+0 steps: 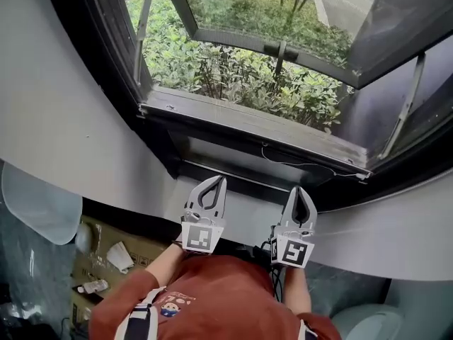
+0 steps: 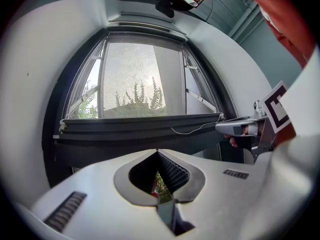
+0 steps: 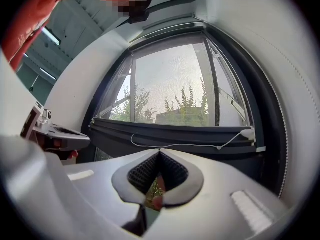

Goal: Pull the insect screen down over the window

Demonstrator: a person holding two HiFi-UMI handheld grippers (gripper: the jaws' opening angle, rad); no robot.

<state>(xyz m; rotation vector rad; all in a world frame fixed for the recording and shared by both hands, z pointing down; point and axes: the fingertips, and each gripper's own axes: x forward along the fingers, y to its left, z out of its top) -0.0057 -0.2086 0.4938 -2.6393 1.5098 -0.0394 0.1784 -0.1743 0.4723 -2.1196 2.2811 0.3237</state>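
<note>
The insect screen's mesh [image 2: 135, 74] [image 3: 170, 84] covers the window opening above its dark bottom bar [image 1: 241, 122] [image 2: 140, 125] [image 3: 170, 134]. The bar lies low, near the sill. A thin white cord [image 1: 304, 164] [image 2: 195, 129] [image 3: 175, 145] hangs loose along it. My left gripper [image 1: 221, 180] [image 2: 157, 152] and right gripper [image 1: 301, 189] [image 3: 160, 152] are side by side just below the sill, pointing at the window. Both are shut with nothing between the jaws, and neither touches the bar. Each gripper view shows the other gripper at its edge.
Beyond the screen the casement sash [image 1: 272, 48] stands swung outward over green shrubs [image 1: 233, 73]. White wall [image 1: 64, 119] flanks the dark frame. A cardboard box [image 1: 113, 250] with small items and a translucent plastic sheet [image 1: 39, 204] lie low on the left.
</note>
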